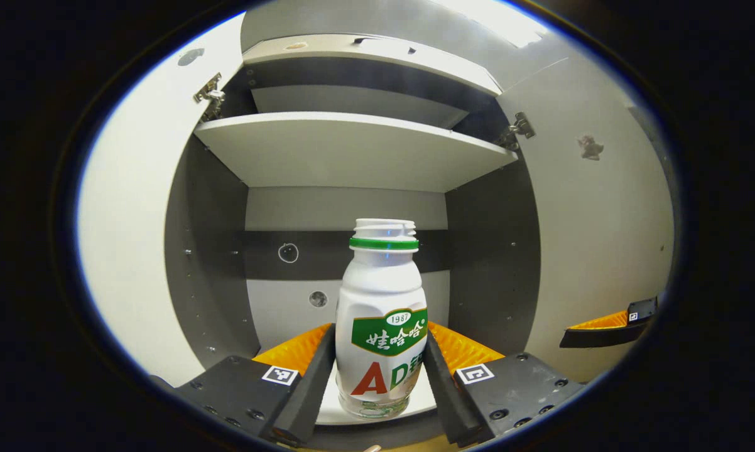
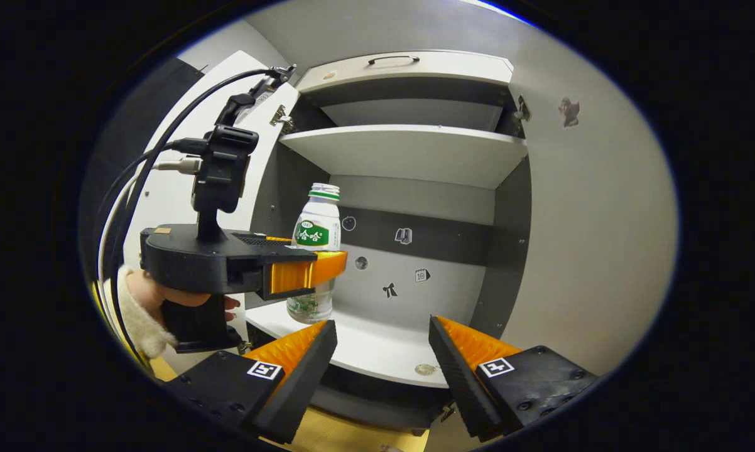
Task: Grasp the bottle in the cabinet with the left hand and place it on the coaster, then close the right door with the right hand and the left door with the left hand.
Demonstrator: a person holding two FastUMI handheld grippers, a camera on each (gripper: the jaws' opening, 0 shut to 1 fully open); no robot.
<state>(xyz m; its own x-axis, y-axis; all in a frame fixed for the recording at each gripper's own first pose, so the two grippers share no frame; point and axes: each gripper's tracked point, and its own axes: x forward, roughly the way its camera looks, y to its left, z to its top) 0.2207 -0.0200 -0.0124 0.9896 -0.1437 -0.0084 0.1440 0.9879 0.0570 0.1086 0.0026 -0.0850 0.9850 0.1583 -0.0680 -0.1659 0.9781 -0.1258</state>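
My left gripper (image 1: 380, 370) is clamped on the bottle (image 1: 382, 320) at the front edge of the cabinet's lower shelf (image 2: 377, 348), my right gripper (image 2: 382, 351) hangs apart, and I could clip the open left door (image 1: 132, 251) lifting out.

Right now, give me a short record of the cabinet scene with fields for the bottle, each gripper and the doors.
bottle: white bottle, green neck ring, upright near the front edge of the lower shelf
left gripper: left gripper has a finger on each side of the bottle, close against it; firm contact cannot be confirmed
right gripper: right gripper open, holding nothing, in front of the cabinet
holder: a hand grips the left gripper's handle
doors: left door and right door both open
upper shelf: upper shelf bare
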